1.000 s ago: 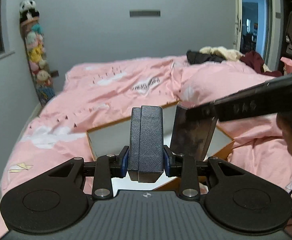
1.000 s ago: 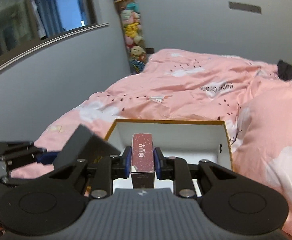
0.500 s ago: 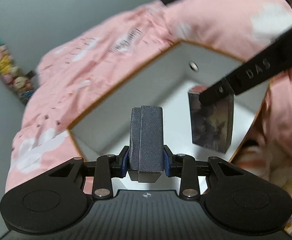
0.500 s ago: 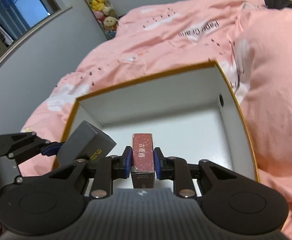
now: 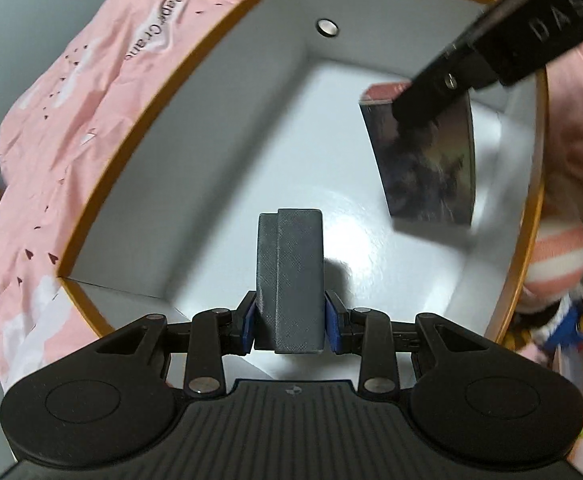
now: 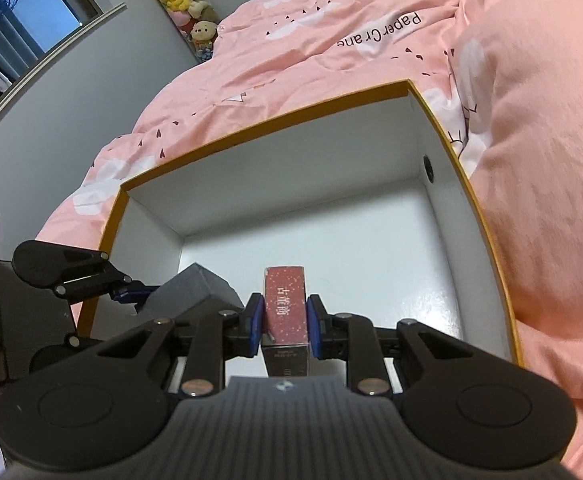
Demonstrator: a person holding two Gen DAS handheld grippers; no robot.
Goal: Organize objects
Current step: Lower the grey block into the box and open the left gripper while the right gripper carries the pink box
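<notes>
Black left hand-held gripper tilts steeply downward.

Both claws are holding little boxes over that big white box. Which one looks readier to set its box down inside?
Probably the right gripper. Its pink box already hangs low near the white box floor; the left gripper holds the grey box nearer the edge, seemingly higher.

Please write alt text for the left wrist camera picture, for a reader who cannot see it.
The left gripper holds a grey textured box over a large open white box with an orange rim, on a pink bedcover. At upper right, the right gripper holds a dark printed box inside it.
</notes>
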